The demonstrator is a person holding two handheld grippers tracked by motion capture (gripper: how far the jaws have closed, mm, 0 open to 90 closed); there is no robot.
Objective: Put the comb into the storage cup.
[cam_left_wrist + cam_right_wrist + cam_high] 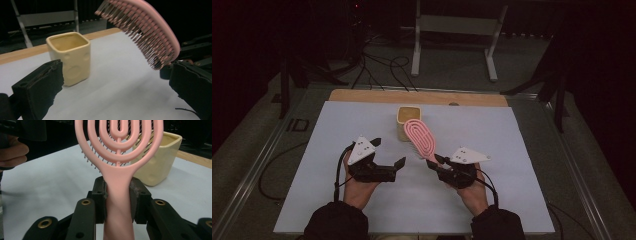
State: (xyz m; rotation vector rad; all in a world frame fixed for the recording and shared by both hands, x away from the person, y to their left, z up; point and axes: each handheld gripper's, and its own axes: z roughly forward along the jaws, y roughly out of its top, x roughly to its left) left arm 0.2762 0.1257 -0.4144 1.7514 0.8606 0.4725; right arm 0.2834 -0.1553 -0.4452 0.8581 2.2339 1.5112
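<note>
Right gripper (435, 161) first: we have its jaws pinched on the handle of the pink brush (421, 138), one pad on each side, as the right gripper view shows plainly. We hold the brush off the table, head angled up and away toward the cup (407, 120), bristles facing down and to our left. Our left gripper (388, 151) hangs beside it with jaws spread wide and nothing between them; in its own view the brush head passes over the right jaw, and the cup stands just beyond the left one.

Farther out, the cup sits upright on the white sheet (337, 175), near the table's wooden far edge (362, 96), its mouth open and seemingly empty.

As we judge it, the work is dropping the brush into the cup. The grip sits low on a smooth, tapering handle, so the long head could swing or slide in the pads if we tilt fast. The cup looks light and narrow; catching its rim with the broad head could tip it or push it toward the edge. Bristles could also snag the rim.
</note>
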